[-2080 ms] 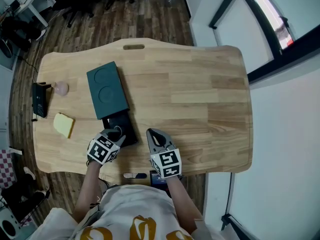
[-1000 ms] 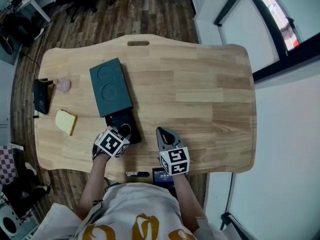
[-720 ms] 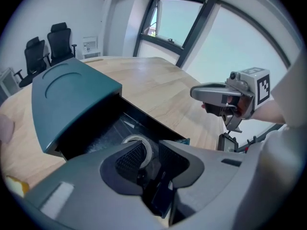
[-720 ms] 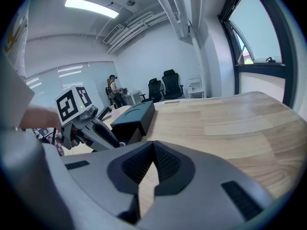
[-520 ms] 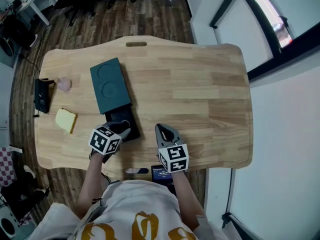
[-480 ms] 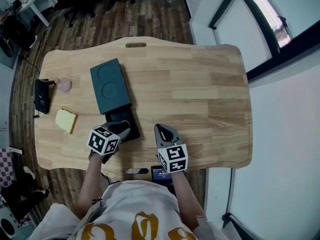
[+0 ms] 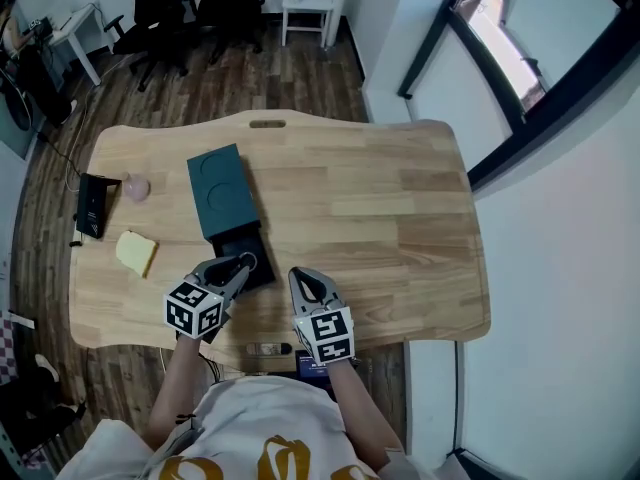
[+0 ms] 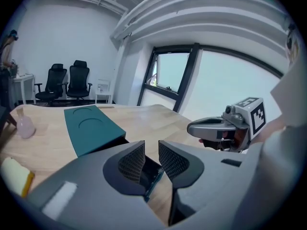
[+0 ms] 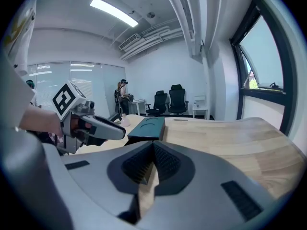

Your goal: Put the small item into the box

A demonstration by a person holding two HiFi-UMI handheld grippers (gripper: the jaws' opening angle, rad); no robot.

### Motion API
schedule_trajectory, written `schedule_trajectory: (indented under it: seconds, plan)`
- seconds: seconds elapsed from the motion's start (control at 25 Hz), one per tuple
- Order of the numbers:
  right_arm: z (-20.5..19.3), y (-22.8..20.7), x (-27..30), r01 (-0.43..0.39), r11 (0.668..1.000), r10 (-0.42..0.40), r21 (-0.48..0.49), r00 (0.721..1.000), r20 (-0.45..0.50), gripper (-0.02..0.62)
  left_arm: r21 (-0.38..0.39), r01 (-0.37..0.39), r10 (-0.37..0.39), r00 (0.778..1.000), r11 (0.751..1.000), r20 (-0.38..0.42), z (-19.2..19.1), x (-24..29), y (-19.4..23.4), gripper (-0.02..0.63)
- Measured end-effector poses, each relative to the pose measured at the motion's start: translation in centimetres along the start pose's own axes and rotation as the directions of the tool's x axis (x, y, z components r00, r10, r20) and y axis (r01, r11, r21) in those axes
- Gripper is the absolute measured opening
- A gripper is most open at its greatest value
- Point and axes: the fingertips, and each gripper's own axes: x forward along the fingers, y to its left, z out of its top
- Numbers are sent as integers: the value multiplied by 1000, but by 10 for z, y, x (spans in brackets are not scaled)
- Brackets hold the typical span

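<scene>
My left tool (image 7: 238,265), jaws slightly spread with nothing between them, hovers at the 6 o'clock edge of the black tray (image 7: 247,245) slid out of the teal box (image 7: 222,190) on the desk (image 7: 380,218). My right tool (image 7: 301,279), jaws pressed together and empty, sits at its 3 o'clock. What the tray holds I cannot make out; 1 yellow block (image 7: 135,253) lies at the box's 8 o'clock.

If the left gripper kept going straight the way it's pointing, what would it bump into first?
Probably the black tray sticking out of the teal box, right ahead of the left gripper; depth is hard to judge.
</scene>
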Motion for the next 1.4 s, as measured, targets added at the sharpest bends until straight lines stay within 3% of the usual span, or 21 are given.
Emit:
schedule_trajectory:
  seconds: [0.36,0.52,0.88,1.04,1.12,1.2,1.4]
  plan:
    - [30,6,-47,120,993,-121,24,989,88,5,-38,-40,46,981,998,187,28,-41,-17,89]
    - [41,16,-53,123,992,-120,-27,987,103,3,-19,-90,92,960,996,264,44,-60,-21,89]
    - [56,21,-75,76,996,-66,-48,982,175,3,-14,-222,213,918,975,334,56,-86,-36,89]
    - [51,22,-94,58,996,-47,-68,986,157,5,-76,-231,242,889,970,388,59,-100,-60,89]
    - [53,23,-107,50,996,-36,-79,984,175,5,-73,-249,257,886,966,386,55,-104,-71,86]
    - [56,20,-117,50,996,-35,-75,981,193,5,-42,-281,277,889,959,364,51,-106,-81,8]
    - [47,19,-136,33,997,-19,-72,981,191,3,-29,-346,333,873,938,355,38,-130,-103,3]
